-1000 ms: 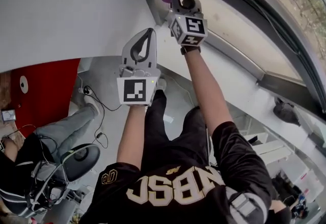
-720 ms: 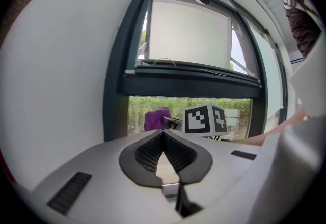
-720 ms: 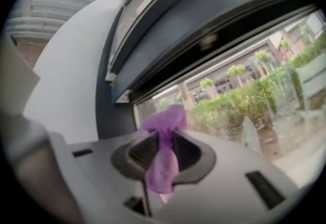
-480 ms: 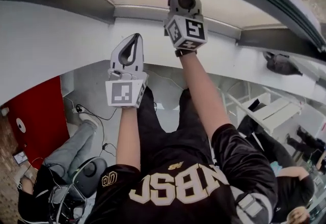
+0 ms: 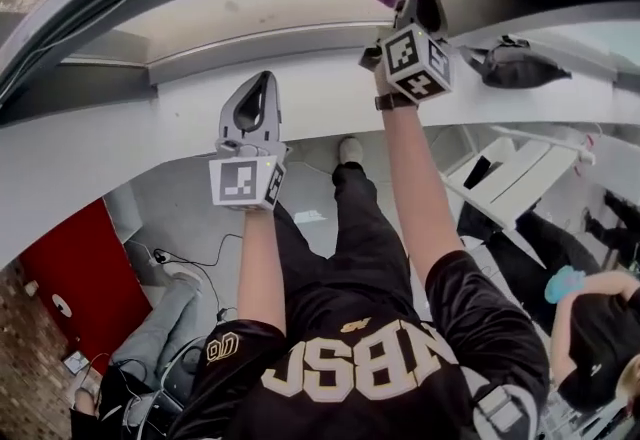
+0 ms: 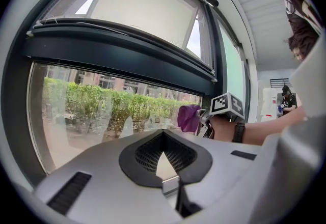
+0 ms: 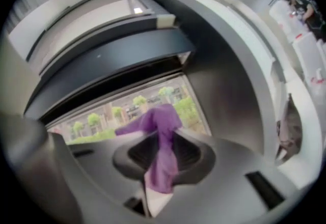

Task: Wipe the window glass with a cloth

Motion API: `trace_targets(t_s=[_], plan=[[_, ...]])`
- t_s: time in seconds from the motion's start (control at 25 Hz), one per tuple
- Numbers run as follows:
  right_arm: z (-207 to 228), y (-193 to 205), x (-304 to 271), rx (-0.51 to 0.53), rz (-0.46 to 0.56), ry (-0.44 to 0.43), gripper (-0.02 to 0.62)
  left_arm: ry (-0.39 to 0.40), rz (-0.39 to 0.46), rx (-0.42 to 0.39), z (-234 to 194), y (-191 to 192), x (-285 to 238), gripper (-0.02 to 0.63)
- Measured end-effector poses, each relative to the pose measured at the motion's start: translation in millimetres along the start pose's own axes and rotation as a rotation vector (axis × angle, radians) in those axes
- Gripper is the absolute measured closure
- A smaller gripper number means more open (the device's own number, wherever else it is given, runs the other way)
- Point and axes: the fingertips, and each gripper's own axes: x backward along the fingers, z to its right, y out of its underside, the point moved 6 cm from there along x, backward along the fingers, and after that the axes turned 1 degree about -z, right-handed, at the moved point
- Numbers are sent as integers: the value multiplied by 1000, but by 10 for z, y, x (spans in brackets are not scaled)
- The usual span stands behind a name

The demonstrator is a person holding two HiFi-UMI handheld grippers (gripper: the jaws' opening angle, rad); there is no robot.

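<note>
Cloth [image 7: 158, 116], purple and bunched, pinched by right gripper [image 7: 162, 136] at window glass [image 6: 86, 116]; left gripper [image 6: 163, 135] clenched empty.

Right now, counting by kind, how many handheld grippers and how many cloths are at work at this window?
purple cloth: 1
grippers: 2, the left gripper shut and empty, the right gripper shut on the purple cloth
total: 3
</note>
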Motion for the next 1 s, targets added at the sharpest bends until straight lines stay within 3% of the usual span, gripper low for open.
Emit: trace_targets(t_s=[0.16,0.28,0.4,0.6,0.76,0.88,1.0], plan=[[295,-100,30,-23,29,100,509,-8,6,-2,-29,-21,-23,588],[42,134,133,-9,10,70,509,-40,18,-19,-432,-13,74,588],[-809,658,310,29,-62,-100,509,-101,27,-26,-1099,-21,332,588],[-2883,1703,622,81,-217,-518,509,-193,-29,-43,-2196,69,1037,588],[-4430,2365,753,105,-279,-807,509,-288,-76,-39,-2872,106,1618,588],[-5225,2730,722,213,-282,-938,509,-311,-81,-29,-3116,75,1890,588],[-5528,2818,618,219,-289,-951,509,-346,-70,-23,-3208,30,2050,588]])
